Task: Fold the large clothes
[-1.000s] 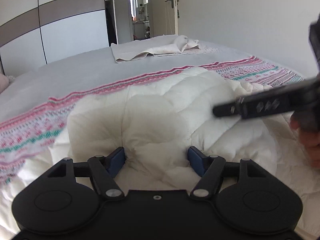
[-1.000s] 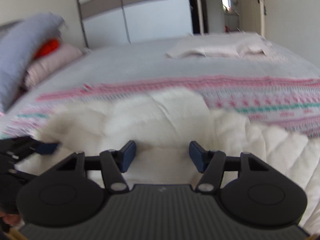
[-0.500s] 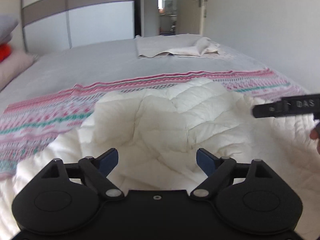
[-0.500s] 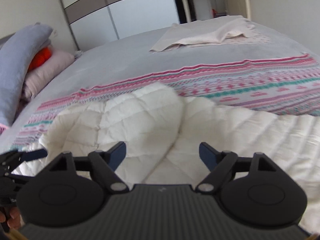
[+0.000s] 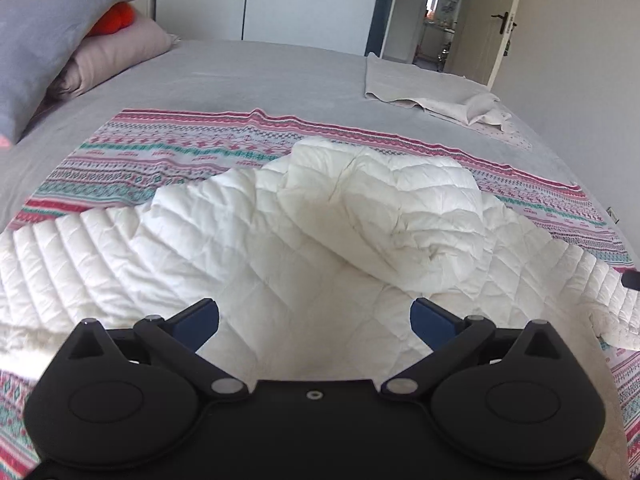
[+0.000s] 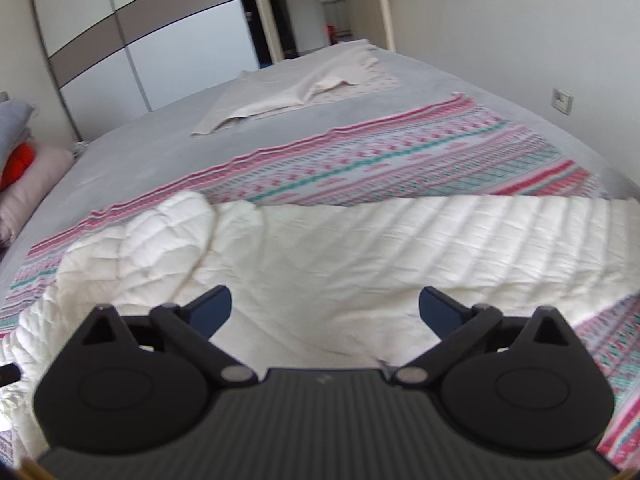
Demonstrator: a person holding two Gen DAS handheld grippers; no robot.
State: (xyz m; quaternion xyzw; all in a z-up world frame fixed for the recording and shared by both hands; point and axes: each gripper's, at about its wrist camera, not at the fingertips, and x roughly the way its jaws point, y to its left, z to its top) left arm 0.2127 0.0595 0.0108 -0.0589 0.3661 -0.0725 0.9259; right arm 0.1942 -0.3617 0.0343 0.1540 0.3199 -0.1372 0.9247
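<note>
A white quilted garment (image 5: 360, 216) lies spread on a pink and teal striped cloth (image 5: 168, 156) on the grey bed (image 5: 248, 76). Its middle is bunched into a puffy fold (image 5: 400, 204); the same fold sits at the left (image 6: 160, 240) in the right wrist view. My left gripper (image 5: 314, 308) hovers above the garment's near part, its jaws opening wide, with no fabric pinched between them. My right gripper (image 6: 326, 298) hovers over the flat right half (image 6: 440, 248), its jaws also opening and holding nothing. A black tip of the right gripper (image 5: 632, 279) shows at the frame's right edge.
Grey and pink pillows (image 5: 60, 40) with something orange are stacked at the bed's head on the left. A beige cloth (image 5: 432, 92) lies crumpled on the far side. Wardrobe doors (image 5: 280, 4), an open doorway and a wall stand beyond the bed.
Both grippers opened from about half to wide, let go of the white fabric, and rose and drew back. The left view swung leftward and the right view rightward.
</note>
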